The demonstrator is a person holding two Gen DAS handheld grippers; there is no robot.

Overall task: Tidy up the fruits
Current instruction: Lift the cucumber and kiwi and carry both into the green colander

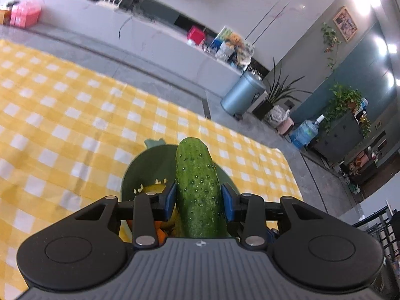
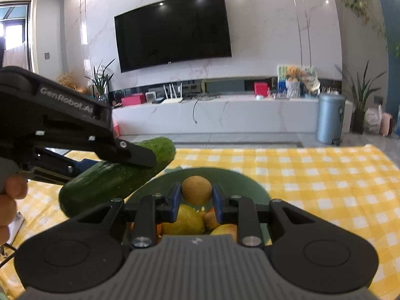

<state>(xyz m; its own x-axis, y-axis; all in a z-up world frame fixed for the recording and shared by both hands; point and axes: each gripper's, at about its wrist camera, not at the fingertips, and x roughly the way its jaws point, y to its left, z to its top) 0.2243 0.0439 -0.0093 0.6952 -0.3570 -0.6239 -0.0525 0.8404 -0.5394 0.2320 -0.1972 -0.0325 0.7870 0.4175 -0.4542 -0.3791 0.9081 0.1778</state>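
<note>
Yellow checked surface (image 2: 325,175) spreads beyond both grippers. Green bowl (image 2: 240,180) sits below the fingers, holding lemons (image 2: 187,218) and orange pieces. Left gripper (image 1: 198,200) clamps the cucumber (image 1: 197,187) above the bowl; right gripper (image 2: 196,197) pinches a kiwi (image 2: 196,190) over it.

Green bowl (image 2: 240,177) sits on the yellow checked cloth (image 2: 325,175), already crowded with yellow fruits (image 2: 187,218) and small brown ones; little free floor inside. Above the bowl both tools meet: left gripper (image 2: 130,160) comes in from the left with the cucumber (image 2: 112,177) slanting over the near-left rim, right gripper (image 2: 196,197) clamps a kiwi (image 2: 196,190) over the centre. Bowl's left approach blocked by cucumber and left gripper. Cloth right of bowl is bare. In the left wrist view, cloth to the left and far side (image 1: 62,105) also bare.
</note>
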